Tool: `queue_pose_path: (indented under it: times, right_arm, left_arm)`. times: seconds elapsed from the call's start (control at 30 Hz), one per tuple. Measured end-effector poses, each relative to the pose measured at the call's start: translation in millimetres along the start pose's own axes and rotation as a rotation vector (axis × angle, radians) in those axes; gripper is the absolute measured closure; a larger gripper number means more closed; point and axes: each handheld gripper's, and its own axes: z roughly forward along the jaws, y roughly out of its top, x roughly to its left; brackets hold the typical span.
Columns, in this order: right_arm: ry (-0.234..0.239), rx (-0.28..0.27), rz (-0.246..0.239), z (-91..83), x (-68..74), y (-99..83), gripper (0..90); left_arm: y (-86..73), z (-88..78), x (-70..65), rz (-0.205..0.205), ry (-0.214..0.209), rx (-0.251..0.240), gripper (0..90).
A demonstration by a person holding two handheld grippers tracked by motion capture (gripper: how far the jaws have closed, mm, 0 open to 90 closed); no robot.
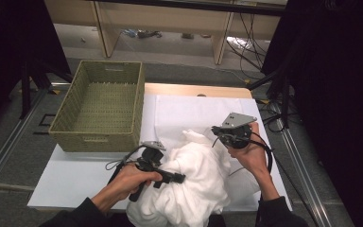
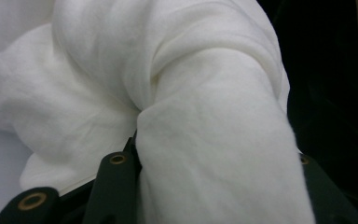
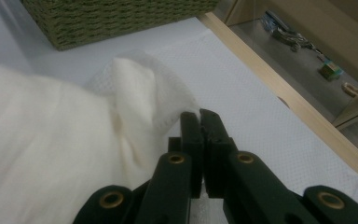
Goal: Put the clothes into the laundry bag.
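In the high view, a crumpled white cloth of soft fabric (image 1: 194, 182) lies bunched at the near edge of the white-covered table (image 1: 71, 182), on a thin white dotted sheet (image 1: 189, 113) spread over the table's right half. The left gripper (image 1: 179, 178) lies low and level, its black jaws pushed into the left flank of the cloth heap, with the person's left hand (image 1: 130, 182) wrapped round its handle. The right gripper (image 1: 216, 130) hangs above the heap's far right corner, held by the right hand (image 1: 250, 153), a grey three-cornered plate on top. A woven green rectangular basket (image 1: 99, 106) stands at the table's far left corner, well apart from the cloth.

In the left gripper view, a thick rolled fold of the white cloth (image 2: 214, 154) sits between the two jaws, which stand apart at either side of it; whether the pads press on the fabric I cannot tell.

In the right gripper view, the jaws stand together, tips meeting with nothing between them, above the dotted sheet (image 3: 261, 102). The cloth (image 3: 51, 149) rises just beside them to the left, and the basket (image 3: 112, 18) stands beyond it.
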Motion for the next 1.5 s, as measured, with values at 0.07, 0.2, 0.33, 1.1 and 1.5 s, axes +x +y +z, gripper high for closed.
queue_pose_path:
  times: [0.07,0.2,0.33,1.1,1.5]
  right_arm:
    - [0.004,-0.006,0.007,-0.8,1.9,1.9,90.0]
    - [0.016,-0.013,0.001,-0.2,5.3,5.6,90.0]
    - [0.011,0.0,-0.017,4.7,8.5,7.9,90.0]
    - [0.032,0.032,-0.009,-3.7,20.6,1.6,90.0]
    - [0.028,0.026,0.0,-8.5,14.9,-2.9,90.0]
  left_arm:
    - [7.2,-14.6,1.0,0.019,0.063,-0.029,56.1]
    - [14.7,-22.4,0.8,0.046,0.103,-0.037,53.4]
    - [5.5,16.0,-6.5,0.099,0.063,0.071,51.2]
    - [17.6,95.4,18.9,0.007,0.146,0.026,36.0]
    - [40.4,3.6,15.3,0.122,0.204,-0.079,15.6]
